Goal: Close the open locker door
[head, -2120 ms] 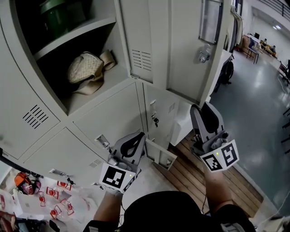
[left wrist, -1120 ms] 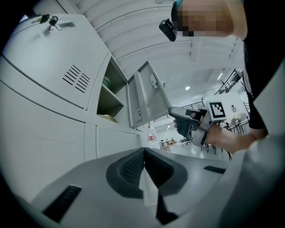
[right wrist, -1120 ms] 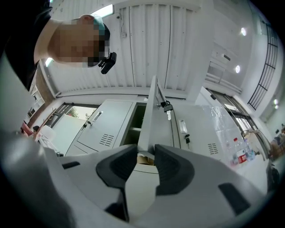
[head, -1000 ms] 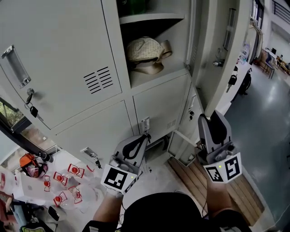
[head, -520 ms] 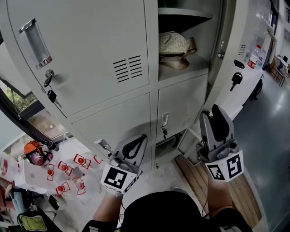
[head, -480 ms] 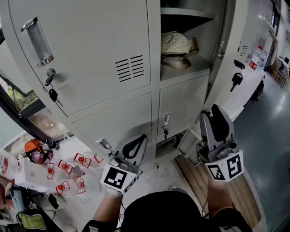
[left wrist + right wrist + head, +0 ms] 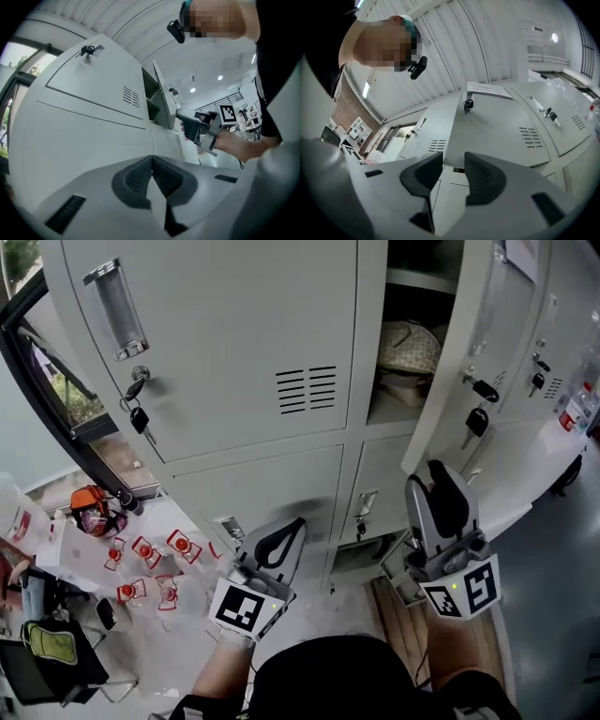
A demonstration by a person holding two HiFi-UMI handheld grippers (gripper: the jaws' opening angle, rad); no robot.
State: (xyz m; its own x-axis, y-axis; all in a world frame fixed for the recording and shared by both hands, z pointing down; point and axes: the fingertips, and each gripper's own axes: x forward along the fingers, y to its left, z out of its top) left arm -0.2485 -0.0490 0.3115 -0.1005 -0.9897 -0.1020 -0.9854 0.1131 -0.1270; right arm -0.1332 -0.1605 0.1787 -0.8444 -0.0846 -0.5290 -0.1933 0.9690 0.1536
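Observation:
The grey locker's open door (image 7: 441,432) stands at the upper right of the head view, with keys (image 7: 476,418) hanging from its lock. Behind it the compartment holds a beige bag (image 7: 410,346). My left gripper (image 7: 289,529) is shut on nothing, low before the bottom lockers and apart from the door. My right gripper (image 7: 434,476) is slightly open and empty, just below the door's lower edge; I cannot tell whether it touches it. In the right gripper view the door (image 7: 497,129) fills the space beyond the gripper (image 7: 453,171). The left gripper view shows the left gripper (image 7: 151,164) and the right gripper (image 7: 199,126).
Closed lockers with a key (image 7: 139,416) fill the left of the head view, beside a window frame (image 7: 37,381). An orange helmet (image 7: 91,507), several red items (image 7: 150,554) and a dark bag (image 7: 47,652) lie on the floor. A wooden floor panel (image 7: 394,610) lies below the right gripper.
The lockers have slid to the right in the head view, and the open door now hides more of the compartment. Both grippers stay low in the view in much the same pose.

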